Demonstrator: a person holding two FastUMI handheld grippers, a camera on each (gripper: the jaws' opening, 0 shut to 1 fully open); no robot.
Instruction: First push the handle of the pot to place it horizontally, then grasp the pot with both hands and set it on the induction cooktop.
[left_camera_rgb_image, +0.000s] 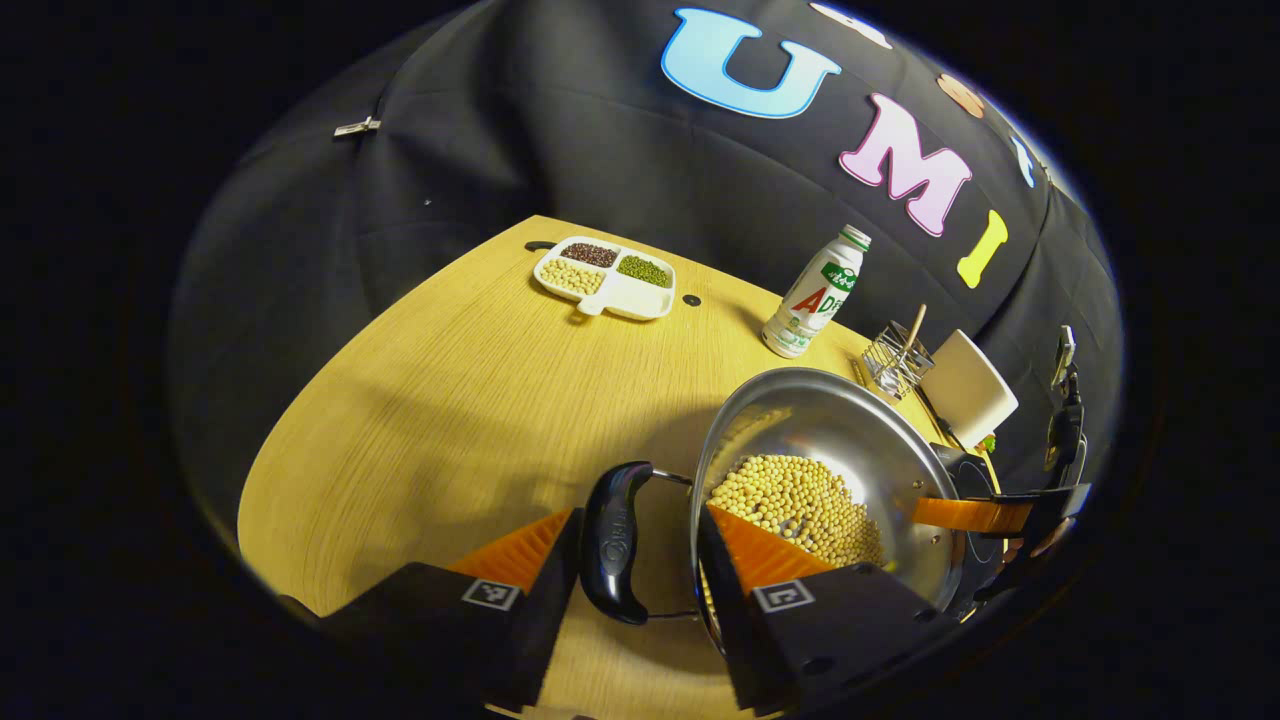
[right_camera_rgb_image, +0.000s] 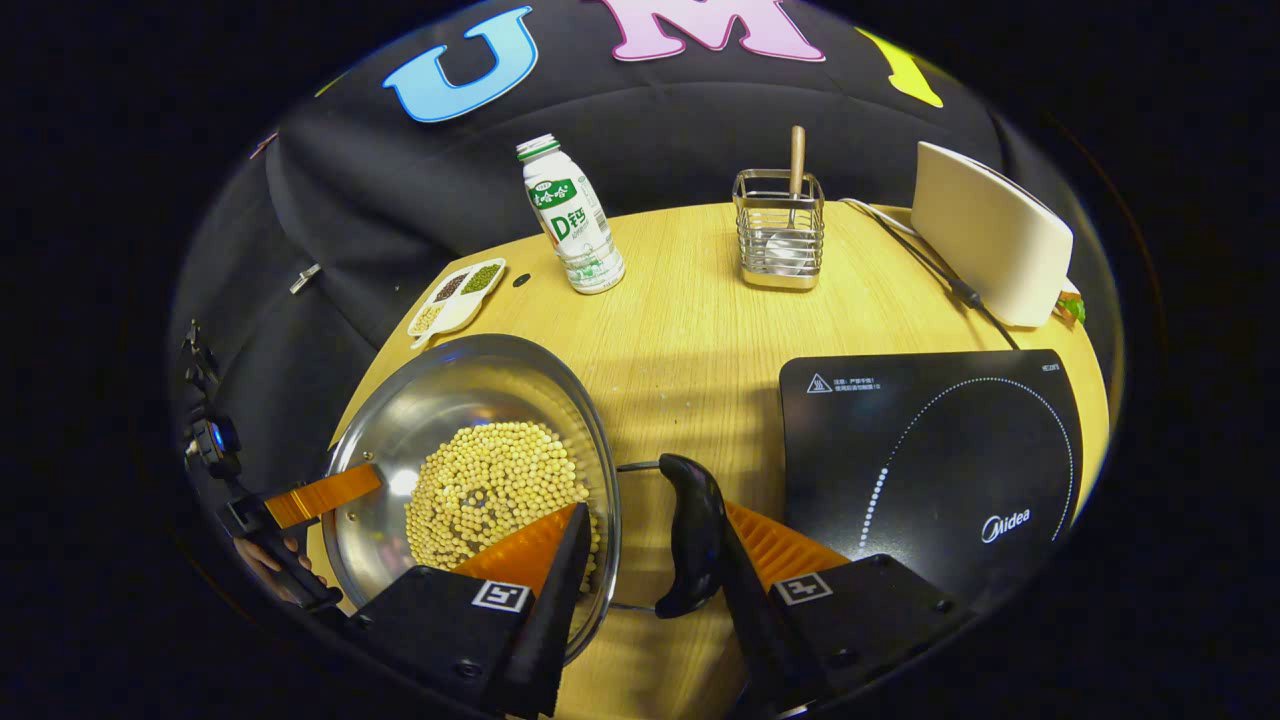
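A steel pot (left_camera_rgb_image: 830, 430) (right_camera_rgb_image: 450, 390) with soybeans (left_camera_rgb_image: 790, 500) (right_camera_rgb_image: 490, 480) in it rests on the wooden table, left of the black induction cooktop (right_camera_rgb_image: 930, 450). My left gripper (left_camera_rgb_image: 640, 512) straddles the pot's left black handle (left_camera_rgb_image: 612, 545): one finger presses the handle's outer side and the other sits inside the rim. At the opposite black handle (right_camera_rgb_image: 692, 530) my right gripper (right_camera_rgb_image: 655, 508) holds the same way, one finger inside the pot and one outside the handle. Both handles lie level. Each gripper's far finger shows across the pot in the other's view.
At the back of the table (right_camera_rgb_image: 690, 330) stand a drink bottle (right_camera_rgb_image: 575, 215), a wire holder with a wooden utensil (right_camera_rgb_image: 780, 235), a white box (right_camera_rgb_image: 990, 235) with a cable, and a divided dish of beans (left_camera_rgb_image: 605, 278). A hand (right_camera_rgb_image: 265, 560) holds the left gripper.
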